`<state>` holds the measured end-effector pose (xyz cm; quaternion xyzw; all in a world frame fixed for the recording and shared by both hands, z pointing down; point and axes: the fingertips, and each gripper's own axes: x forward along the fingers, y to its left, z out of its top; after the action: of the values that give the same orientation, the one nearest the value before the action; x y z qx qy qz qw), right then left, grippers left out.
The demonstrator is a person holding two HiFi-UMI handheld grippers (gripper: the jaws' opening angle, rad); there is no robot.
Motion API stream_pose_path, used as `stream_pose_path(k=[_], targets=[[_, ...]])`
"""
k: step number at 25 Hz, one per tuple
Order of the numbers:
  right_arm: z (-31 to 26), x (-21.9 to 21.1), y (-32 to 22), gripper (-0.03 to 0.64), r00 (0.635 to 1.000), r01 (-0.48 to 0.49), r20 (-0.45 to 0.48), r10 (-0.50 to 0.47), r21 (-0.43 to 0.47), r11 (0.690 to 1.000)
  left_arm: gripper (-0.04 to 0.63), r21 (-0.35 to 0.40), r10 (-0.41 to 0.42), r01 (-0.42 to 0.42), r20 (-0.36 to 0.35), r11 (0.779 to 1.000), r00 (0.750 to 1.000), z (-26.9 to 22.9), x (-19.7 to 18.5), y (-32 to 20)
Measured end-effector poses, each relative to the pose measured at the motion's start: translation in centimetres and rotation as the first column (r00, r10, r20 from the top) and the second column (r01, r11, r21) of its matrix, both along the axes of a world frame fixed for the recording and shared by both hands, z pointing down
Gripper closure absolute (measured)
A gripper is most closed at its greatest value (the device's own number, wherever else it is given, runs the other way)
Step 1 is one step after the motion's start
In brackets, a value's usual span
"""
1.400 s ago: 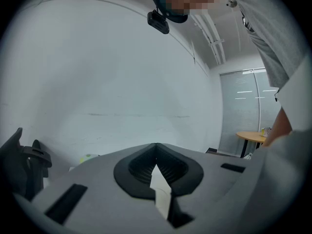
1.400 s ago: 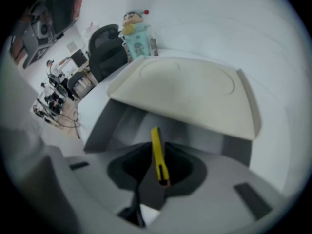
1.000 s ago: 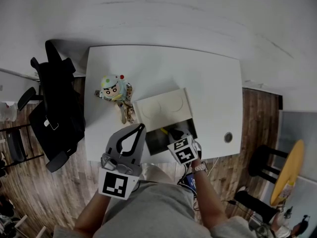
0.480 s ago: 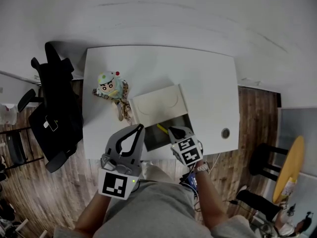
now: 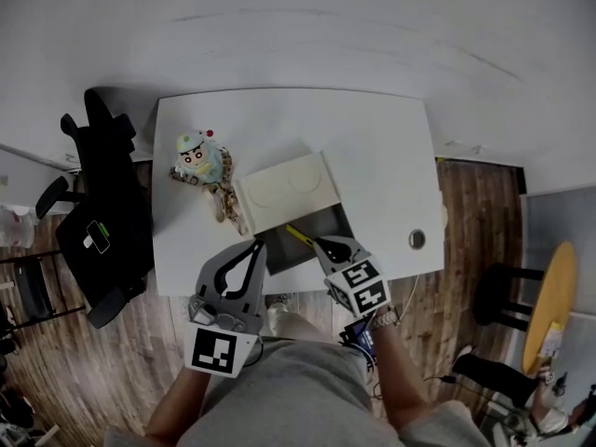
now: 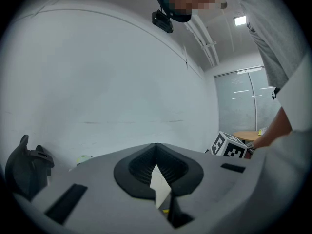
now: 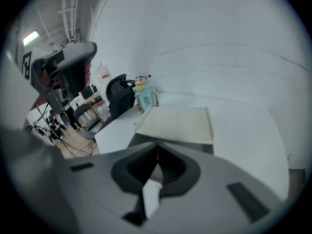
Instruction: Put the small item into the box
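Inside the box (image 5: pixel 279 254) at the table's (image 5: pixel 372 156) near edge lies the yellow stick (image 5: pixel 299 235); the right gripper (image 5: pixel 328 243) has withdrawn, closed and empty like the left gripper (image 5: pixel 258 246).

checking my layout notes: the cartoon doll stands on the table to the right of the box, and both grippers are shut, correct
One thing is wrong: the cartoon doll stands on the table to the left of the box, not the right, as the head view shows. The rest holds: the left gripper and the right gripper are both shut.
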<state>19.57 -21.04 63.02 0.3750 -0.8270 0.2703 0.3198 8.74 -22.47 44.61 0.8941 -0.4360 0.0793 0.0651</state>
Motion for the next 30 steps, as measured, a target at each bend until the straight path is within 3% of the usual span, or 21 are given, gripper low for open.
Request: stream_pose_path(k=[19,30], targets=[[-9.1,0.6,4.5,0.583,0.99,-0.076,0.132,0.051,0.185,0.98,0.565,0.089,-0.018,0.019,-0.013,0.996,1.0,-3.0,0.6,6.2],[-16.3,-0.5,7.7,0.583,0.982,-0.086,0.187,0.019,0.36,0.929,0.565,0.149,-0.026,0.027,-0.007,0.988,1.0,-4.3,0.1,10.0]])
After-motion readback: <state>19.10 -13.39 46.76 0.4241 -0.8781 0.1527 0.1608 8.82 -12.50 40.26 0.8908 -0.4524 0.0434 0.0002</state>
